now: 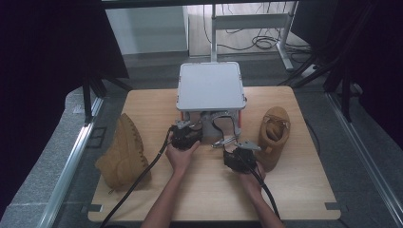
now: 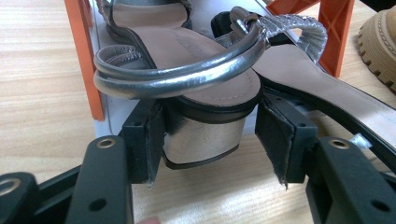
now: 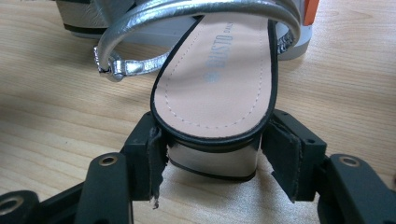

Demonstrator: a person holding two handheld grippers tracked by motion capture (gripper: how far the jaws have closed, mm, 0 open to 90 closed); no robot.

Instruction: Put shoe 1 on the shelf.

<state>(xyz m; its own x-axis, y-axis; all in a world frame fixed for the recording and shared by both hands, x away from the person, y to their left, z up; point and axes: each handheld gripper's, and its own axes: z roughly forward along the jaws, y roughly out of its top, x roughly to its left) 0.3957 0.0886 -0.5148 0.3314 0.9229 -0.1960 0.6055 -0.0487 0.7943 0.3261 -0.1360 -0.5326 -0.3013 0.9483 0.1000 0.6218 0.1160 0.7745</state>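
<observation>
Two silver block-heel sandals lie heel-first under a small rack (image 1: pixel 210 85) with a grey top and orange legs. My left gripper (image 1: pixel 191 127) (image 2: pixel 210 140) is shut on the silver heel of the left sandal (image 2: pixel 205 51), a pad on each side. Its ankle strap (image 2: pixel 187 74) arches over the insole. My right gripper (image 1: pixel 233 146) (image 3: pixel 212 149) is shut on the heel of the right sandal (image 1: pixel 223 130) (image 3: pixel 219 79), which sticks out of the rack onto the table. The right sandal's strap and insole (image 2: pixel 303 70) lie beside the left one.
One tan boot (image 1: pixel 122 154) lies on its side at the table's left edge. The other boot (image 1: pixel 274 135) (image 2: pixel 380 42) stands right of the rack, close to my right hand. The rack's orange legs (image 2: pixel 86 56) (image 3: pixel 309 9) flank the sandals. Black curtains hang on both sides.
</observation>
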